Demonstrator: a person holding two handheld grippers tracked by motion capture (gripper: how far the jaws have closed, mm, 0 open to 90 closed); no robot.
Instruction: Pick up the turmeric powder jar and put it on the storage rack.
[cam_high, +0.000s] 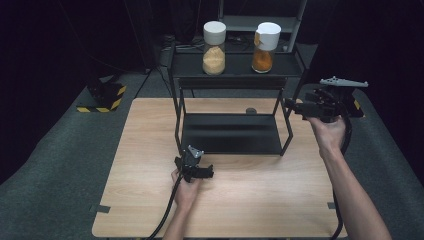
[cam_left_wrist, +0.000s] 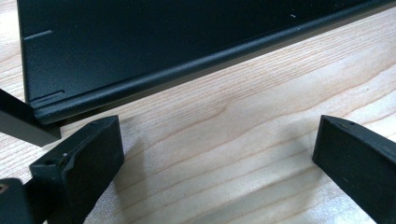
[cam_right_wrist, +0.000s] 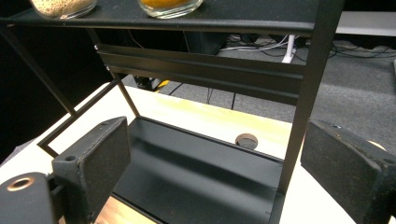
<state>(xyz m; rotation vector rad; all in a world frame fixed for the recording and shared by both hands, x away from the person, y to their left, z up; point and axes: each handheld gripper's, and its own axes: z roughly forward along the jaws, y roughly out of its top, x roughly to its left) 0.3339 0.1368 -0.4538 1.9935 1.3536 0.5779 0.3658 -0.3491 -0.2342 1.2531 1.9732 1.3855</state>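
Note:
A black two-tier metal rack (cam_high: 230, 82) stands at the back middle of the wooden table (cam_high: 250, 200). On its top shelf are two white-lidded glass jars, one with beige grains (cam_high: 214, 47) and one with orange powder (cam_high: 265, 49). My left gripper (cam_high: 201, 170) rests low on the table just before the rack's lower shelf (cam_left_wrist: 140, 51), open (cam_left_wrist: 215, 140) with bare wood between its fingers. My right gripper (cam_high: 295, 106) hovers at the rack's right side, open (cam_right_wrist: 217, 140), facing the lower shelf (cam_right_wrist: 196, 172). The jar bottoms (cam_right_wrist: 63, 5) (cam_right_wrist: 170, 5) peek in above.
A small round hole (cam_high: 251, 111) (cam_right_wrist: 246, 140) sits in the table behind the rack. The rack's right front post (cam_right_wrist: 303, 102) stands close before my right gripper. A yellow-black striped stand base (cam_high: 102, 97) and cables lie on the grey floor beyond the table.

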